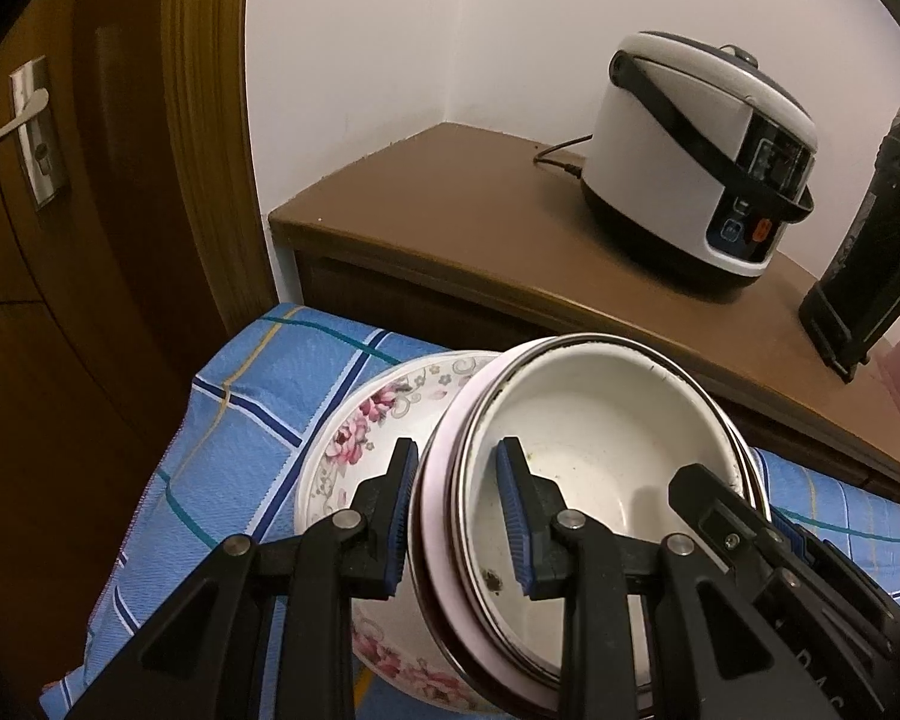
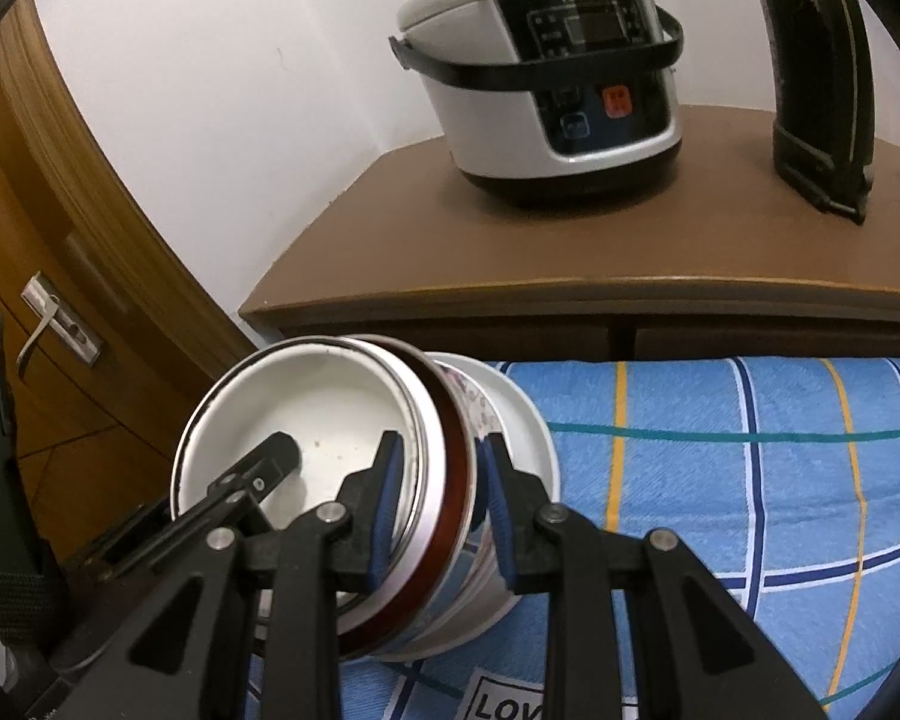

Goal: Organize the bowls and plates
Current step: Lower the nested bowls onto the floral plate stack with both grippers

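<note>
In the left wrist view, the left gripper (image 1: 459, 519) has its blue-padded fingers (image 1: 513, 516) clamped on the rim of a stack of nested bowls: a white enamel bowl (image 1: 600, 438) with a dark metal rim sits inside a pink-sided bowl (image 1: 435, 516), which rests in a white bowl with pink flowers (image 1: 354, 438). The stack is tilted above a blue checked cloth (image 1: 240, 420). The brown wooden table (image 1: 462, 210) behind carries a white rice cooker (image 1: 690, 162).

In the right wrist view, the right gripper (image 2: 441, 510) clamps the opposite rim of the same stack, one finger inside the white enamel bowl (image 2: 318, 408), the other outside.
</note>
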`<state>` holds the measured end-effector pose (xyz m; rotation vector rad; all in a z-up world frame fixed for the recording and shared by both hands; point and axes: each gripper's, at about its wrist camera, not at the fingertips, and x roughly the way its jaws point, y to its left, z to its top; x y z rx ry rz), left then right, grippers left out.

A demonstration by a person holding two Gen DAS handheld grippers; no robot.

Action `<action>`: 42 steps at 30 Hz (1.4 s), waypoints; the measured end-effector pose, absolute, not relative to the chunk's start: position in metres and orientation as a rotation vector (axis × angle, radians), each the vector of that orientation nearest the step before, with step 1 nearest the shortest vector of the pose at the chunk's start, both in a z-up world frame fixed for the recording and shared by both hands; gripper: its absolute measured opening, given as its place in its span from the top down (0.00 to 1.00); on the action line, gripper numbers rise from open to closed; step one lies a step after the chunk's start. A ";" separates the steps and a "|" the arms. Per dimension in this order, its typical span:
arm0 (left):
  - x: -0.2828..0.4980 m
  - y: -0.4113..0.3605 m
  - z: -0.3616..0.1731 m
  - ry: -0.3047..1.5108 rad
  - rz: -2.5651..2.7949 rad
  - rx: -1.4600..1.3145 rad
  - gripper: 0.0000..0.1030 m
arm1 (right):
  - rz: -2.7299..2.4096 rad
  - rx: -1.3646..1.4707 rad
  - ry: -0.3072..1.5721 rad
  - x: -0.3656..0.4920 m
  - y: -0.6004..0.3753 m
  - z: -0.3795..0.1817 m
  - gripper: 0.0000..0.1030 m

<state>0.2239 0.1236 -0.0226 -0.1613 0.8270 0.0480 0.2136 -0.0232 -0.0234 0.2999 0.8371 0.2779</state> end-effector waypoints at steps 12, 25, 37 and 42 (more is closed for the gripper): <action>0.230 0.128 -0.033 0.837 0.060 -0.161 0.71 | 0.271 0.272 0.851 0.222 -0.018 -0.030 0.76; 0.226 0.129 -0.034 0.821 0.070 -0.139 0.71 | 0.291 0.244 0.851 0.220 -0.014 -0.030 0.76; 0.220 0.129 -0.034 0.817 0.073 -0.130 0.69 | 0.310 0.218 0.845 0.221 -0.014 -0.027 0.73; 0.216 0.130 -0.030 0.813 0.096 -0.117 0.63 | 0.295 0.229 0.833 0.219 -0.018 -0.025 0.62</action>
